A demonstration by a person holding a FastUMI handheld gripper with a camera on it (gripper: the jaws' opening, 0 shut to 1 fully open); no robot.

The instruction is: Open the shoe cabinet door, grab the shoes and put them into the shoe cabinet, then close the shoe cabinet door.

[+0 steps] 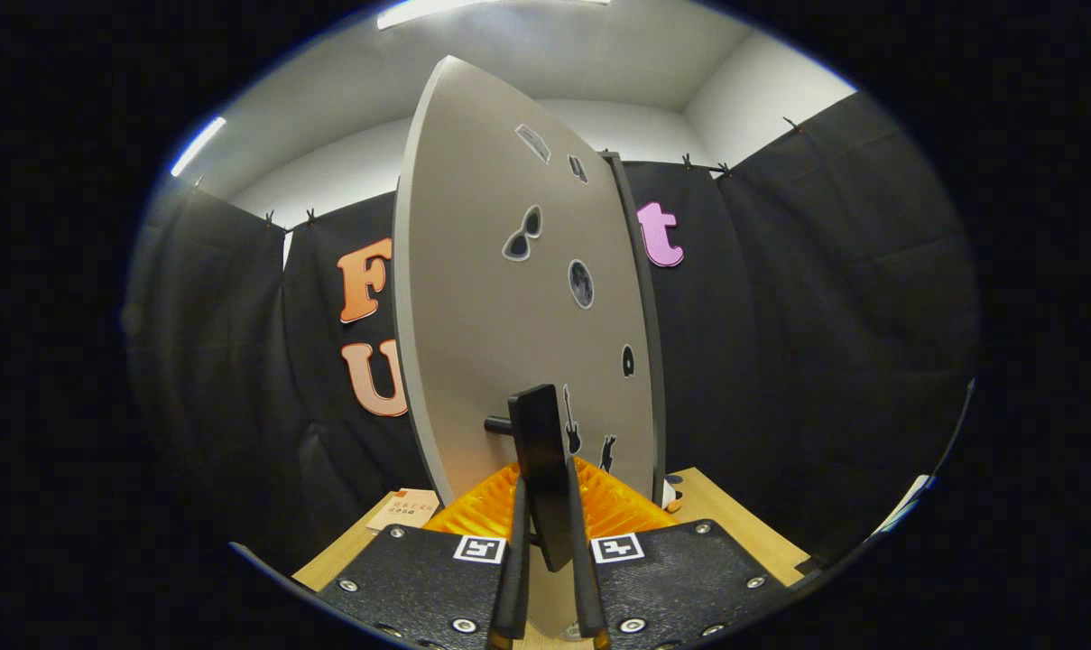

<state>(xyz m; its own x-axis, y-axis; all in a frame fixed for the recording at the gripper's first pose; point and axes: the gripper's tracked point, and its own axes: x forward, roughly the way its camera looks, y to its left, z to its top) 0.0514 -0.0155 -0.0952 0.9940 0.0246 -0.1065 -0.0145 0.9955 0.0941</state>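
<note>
Cabinet door (509, 298) swung partway; your gripper (550, 506) is clamped on its handle (545, 460). Door step, opening or closing unclear: follow the hinge arc.

Tool (550, 542) with textured black plates, silver screws, two square black-and-white markers, slim fingers.

Matt, smooth grey painted-looking cabinet door (491, 298) just ahead of the fingers, glossy stickers (581, 283) on it, dark matt handle (545, 460) between the closed gripper (550, 551) fingers, pale wood-grain tabletop (735, 524) below, matt black cloth wall (807, 316) beyond.
</note>
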